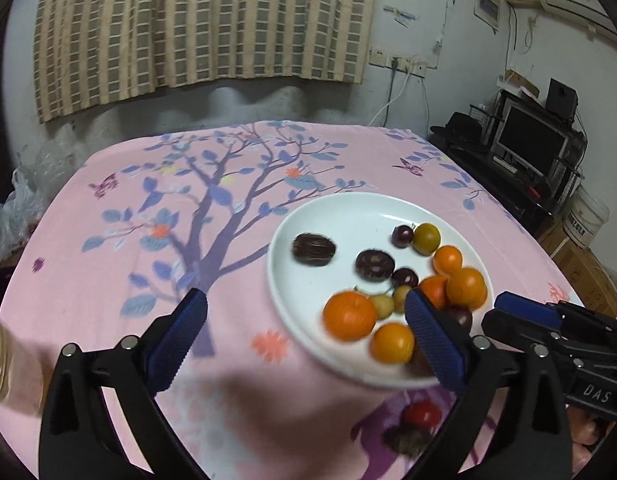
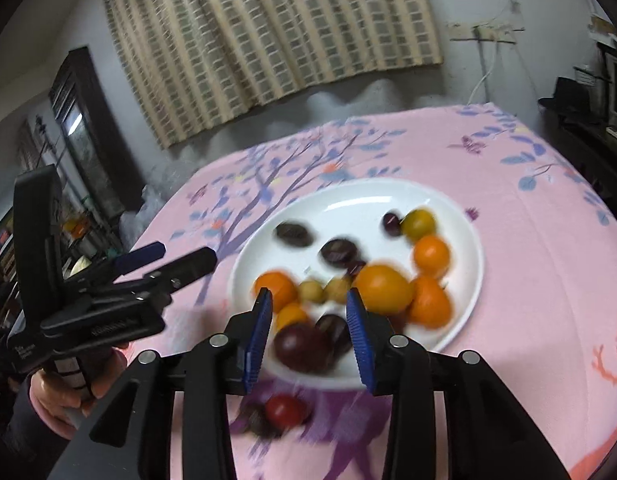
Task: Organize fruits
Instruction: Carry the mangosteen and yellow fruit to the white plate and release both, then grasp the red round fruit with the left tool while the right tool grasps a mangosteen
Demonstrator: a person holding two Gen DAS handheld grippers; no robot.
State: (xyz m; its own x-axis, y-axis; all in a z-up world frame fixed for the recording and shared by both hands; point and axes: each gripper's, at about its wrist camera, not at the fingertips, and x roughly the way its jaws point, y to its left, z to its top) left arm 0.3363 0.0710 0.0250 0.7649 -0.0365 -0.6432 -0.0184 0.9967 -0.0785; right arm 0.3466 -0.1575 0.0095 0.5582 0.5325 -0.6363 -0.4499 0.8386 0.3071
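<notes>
Round, glossy white plate (image 1: 308, 292) on the pink tree-printed cloth of the worktop (image 1: 108, 280), bearing smooth orange, yellow and dark fruits (image 2: 382, 288); left claw (image 1: 304, 316) spread wide and empty, right claw (image 2: 308, 312) parted, its ribbed blue pads (image 2: 358, 336) gripping nothing.

Fruits (image 1: 392, 280) on plate (image 1: 308, 304) (table (image 1: 108, 260) beneath).

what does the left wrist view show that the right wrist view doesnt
Only the left wrist view: a monitor on a dark shelf and a white bucket at right.
Only the right wrist view: a hand holding the left hand-held gripper, and a dark doorway.
Both: the white plate of fruit, the pink tablecloth, the checked curtain, and a red fruit off the plate.
</notes>
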